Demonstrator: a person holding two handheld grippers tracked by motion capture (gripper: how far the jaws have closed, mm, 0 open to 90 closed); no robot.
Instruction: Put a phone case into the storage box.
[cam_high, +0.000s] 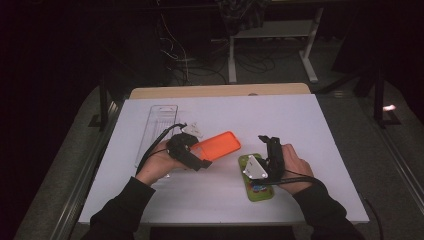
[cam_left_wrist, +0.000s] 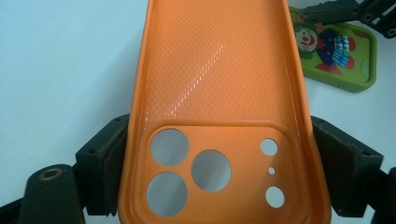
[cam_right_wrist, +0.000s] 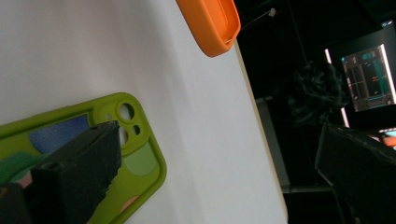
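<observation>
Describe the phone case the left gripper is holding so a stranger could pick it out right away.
Start at the white table and find the left gripper, left of the middle. Its jaws clamp the camera end of the orange phone case, which points toward the right gripper. Unlike the green phone case with its clown picture, it is plain orange, hollow side up, with three large round camera holes.

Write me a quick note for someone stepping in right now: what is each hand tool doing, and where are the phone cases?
Left gripper: shut on the orange case, clamped at its camera-hole end, inner side up.
Right gripper: open, over the green case, holding nothing.
Green case lies flat on the white table, beside the orange one.
Clear tray sits at far left.
Done: orange case gripped. Left: green case not yet gripped.
</observation>
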